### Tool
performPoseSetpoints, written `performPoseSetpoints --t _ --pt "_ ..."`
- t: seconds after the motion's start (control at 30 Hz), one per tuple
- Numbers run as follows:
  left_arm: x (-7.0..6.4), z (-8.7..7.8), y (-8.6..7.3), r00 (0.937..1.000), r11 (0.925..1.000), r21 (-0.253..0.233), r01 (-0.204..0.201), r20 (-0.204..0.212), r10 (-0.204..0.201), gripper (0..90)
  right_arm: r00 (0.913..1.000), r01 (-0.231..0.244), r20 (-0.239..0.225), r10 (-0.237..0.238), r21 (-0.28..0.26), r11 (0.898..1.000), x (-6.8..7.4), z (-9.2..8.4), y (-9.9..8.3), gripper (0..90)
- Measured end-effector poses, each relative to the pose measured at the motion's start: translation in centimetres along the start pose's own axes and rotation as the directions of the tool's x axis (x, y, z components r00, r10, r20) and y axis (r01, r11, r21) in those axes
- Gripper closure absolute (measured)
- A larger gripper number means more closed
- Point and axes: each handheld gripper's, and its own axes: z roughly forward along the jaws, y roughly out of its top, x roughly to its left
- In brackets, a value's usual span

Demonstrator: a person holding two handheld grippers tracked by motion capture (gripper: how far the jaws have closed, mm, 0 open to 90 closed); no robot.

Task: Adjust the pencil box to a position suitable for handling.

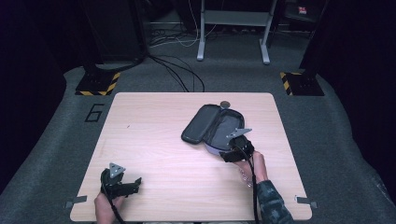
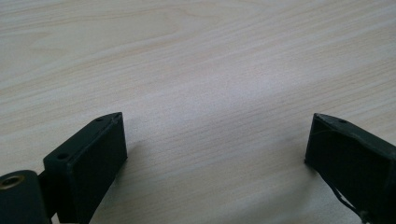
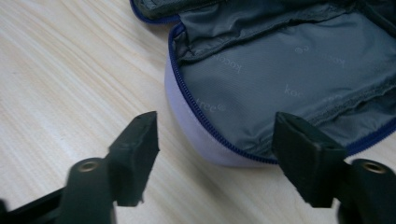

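We see a pale wooden worktop with rounded corners. An open zip pouch, lilac outside with grey fabric lining and a dark blue zipper, lies on the right half of it, reaching close to the far edge. A small round dark object sits at that far edge, just beyond the pouch.

Our right claw hovers at the pouch's near end. In the right gripper view its jaws stand wide, nothing between them, straddling the pouch's rounded lilac corner; whether either jaw touches the pouch we cannot tell.

Our left claw rests low near the worktop's near-left corner, well apart from the pouch. In the left gripper view its jaws are spread wide over bare wood.

Bare wood spans the whole left half and the centre. The near edge lies just behind both hands.
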Motion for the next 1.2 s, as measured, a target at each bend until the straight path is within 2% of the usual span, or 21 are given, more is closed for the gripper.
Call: performPoseSetpoints --t 0.03,0.1,0.13,0.17,0.23,0.3,0.33,0.5,0.53,0.6,0.8,0.83,0.97,1.0,1.07,1.1,1.13,1.2 --pt "0.0 0.0 0.0 1.0000 1.0000 0.000 0.000 0.000 0.000 5.2 1.0000 0.002 -0.002 -0.002 0.003 1.000 0.0 0.2 0.1 38.3" --pt "0.0 0.0 0.0 1.0000 1.0000 0.000 -0.001 0.000 0.001 5.2 0.9999 0.009 0.007 -0.009 0.043 0.999 0.0 0.7 0.4 43.5" --pt "0.0 0.0 0.0 1.0000 1.0000 0.000 -0.001 0.000 0.001 5.2 0.9999 0.009 0.007 -0.009 0.043 0.999 0.0 0.7 0.4 43.5" --pt "0.0 0.0 0.0 1.0000 1.0000 0.000 0.000 0.000 0.000 5.2 0.9998 0.020 0.009 -0.020 0.057 0.998 0.1 1.1 0.5 50.0" --pt "0.0 0.0 0.0 1.0000 1.0000 0.000 0.000 0.000 0.000 5.2 0.9998 0.014 0.014 -0.015 0.068 0.998 0.2 1.4 0.7 58.2" --pt "0.0 0.0 0.0 1.0000 1.0000 0.000 -0.001 0.000 0.001 5.2 0.9998 0.013 0.011 -0.014 0.074 0.997 0.2 1.5 0.7 61.7" --pt "0.0 0.0 0.0 1.0000 1.0000 0.000 -0.001 0.000 0.001 5.2 0.9999 0.016 0.000 -0.016 0.083 0.996 0.4 1.8 0.7 70.7" --pt "0.0 0.0 0.0 1.0000 1.0000 0.000 0.000 0.000 0.000 5.2 0.9999 -0.001 -0.013 0.002 0.082 0.997 0.7 1.9 0.7 77.8" --pt "0.0 0.0 0.0 1.0000 1.0000 0.000 0.000 0.000 0.000 5.2 0.9992 -0.008 -0.037 0.011 0.077 0.997 0.9 1.9 0.7 80.4" --pt "0.0 0.0 0.0 1.0000 1.0000 0.000 -0.001 0.000 0.001 5.2 0.9985 -0.013 -0.053 0.016 0.071 0.997 1.3 2.0 0.8 82.1" --pt "0.0 0.0 0.0 1.0000 1.0000 0.000 0.000 0.000 0.000 5.2 0.9973 0.011 -0.074 -0.005 0.076 0.997 2.8 2.4 1.4 82.8" --pt "0.0 0.0 0.0 1.0000 1.0000 0.000 0.000 0.000 0.000 5.2 0.9969 0.017 -0.078 -0.011 0.078 0.997 3.6 2.6 1.7 82.6" --pt "0.0 0.0 0.0 1.0000 1.0000 0.000 0.000 0.000 0.000 5.2 0.9946 0.028 -0.102 -0.021 0.071 0.997 4.6 2.8 2.0 79.5" --pt "0.0 0.0 0.0 1.0000 1.0000 0.000 0.000 0.000 0.000 5.2 0.9917 0.031 -0.127 -0.022 0.067 0.997 5.2 2.9 2.1 73.3" --pt "0.0 0.0 0.0 1.0000 1.0000 0.000 0.000 0.000 0.000 5.2 0.9889 0.017 -0.148 -0.007 0.064 0.998 5.6 2.8 2.1 62.9" --pt "0.0 0.0 0.0 1.0000 1.0000 0.000 0.000 0.000 0.000 5.2 0.9889 0.017 -0.148 -0.007 0.064 0.998 5.6 2.8 2.1 62.9" --pt "0.0 0.0 0.0 1.0000 1.0000 0.001 -0.001 0.001 0.001 5.3 0.9876 0.027 -0.156 -0.020 0.045 0.999 5.3 2.2 2.1 55.7" --pt "0.0 0.0 0.0 1.0000 1.0000 0.000 0.000 0.001 0.000 5.3 0.9859 0.025 -0.166 -0.021 0.023 0.999 4.8 1.4 2.1 52.6"
